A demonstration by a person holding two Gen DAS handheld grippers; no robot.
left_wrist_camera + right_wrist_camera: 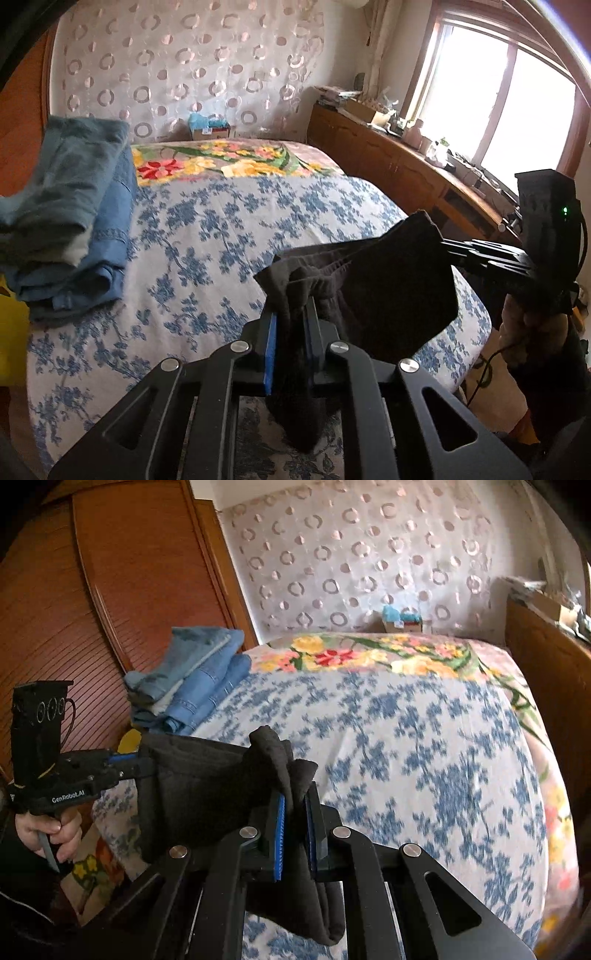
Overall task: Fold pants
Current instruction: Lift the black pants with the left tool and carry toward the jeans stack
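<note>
A pair of black pants (373, 295) hangs in the air above the bed, stretched between my two grippers. My left gripper (291, 321) is shut on one bunched end of the waistband; cloth hangs down between its blue pads. My right gripper (295, 805) is shut on the other end of the black pants (207, 775). In the left wrist view the right gripper (448, 245) holds the far corner. In the right wrist view the left gripper (136, 760) holds the far edge, with a hand on its grip.
The bed (221, 229) has a blue-flowered white cover and a bright floral blanket (229, 162) at its far end. A stack of folded blue jeans (74, 206) lies at the bed's left edge, beside a wooden wardrobe (110, 590). A cluttered wooden cabinet (388, 158) stands right, under the window.
</note>
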